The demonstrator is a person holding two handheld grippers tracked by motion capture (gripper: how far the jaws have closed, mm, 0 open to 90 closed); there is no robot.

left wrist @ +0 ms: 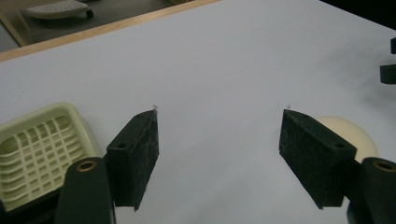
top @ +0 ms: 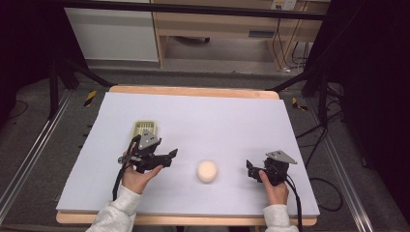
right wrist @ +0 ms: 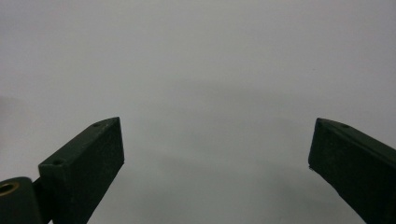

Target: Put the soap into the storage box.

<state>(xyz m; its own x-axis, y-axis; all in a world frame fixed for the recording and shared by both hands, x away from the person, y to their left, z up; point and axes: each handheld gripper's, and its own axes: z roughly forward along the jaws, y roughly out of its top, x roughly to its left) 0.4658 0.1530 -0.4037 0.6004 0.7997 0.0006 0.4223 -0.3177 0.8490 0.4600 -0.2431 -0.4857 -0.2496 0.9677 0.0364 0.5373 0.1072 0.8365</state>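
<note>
Your left hand-held gripper (top: 173, 153) is spread w/ nothing between its jaws, above the desk (top: 232, 121). The cream round bun (top: 207, 171) lies on the desk btwn both grippers; the pale green tray (top: 145, 127) is just behind the left. Right hand-held gripper (top: 249, 169) is spread too, empty.

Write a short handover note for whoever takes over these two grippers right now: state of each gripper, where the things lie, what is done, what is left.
Left gripper: jaws open, nothing between them, beside the grid tray.
Right gripper: jaws open, empty, resting on the table.
Round cream piece: on the table between the grippers, apart from both, outside the tray.
Done: nothing visibly placed.
Left: probably grasp the cream piece and put it in the tray.
</note>
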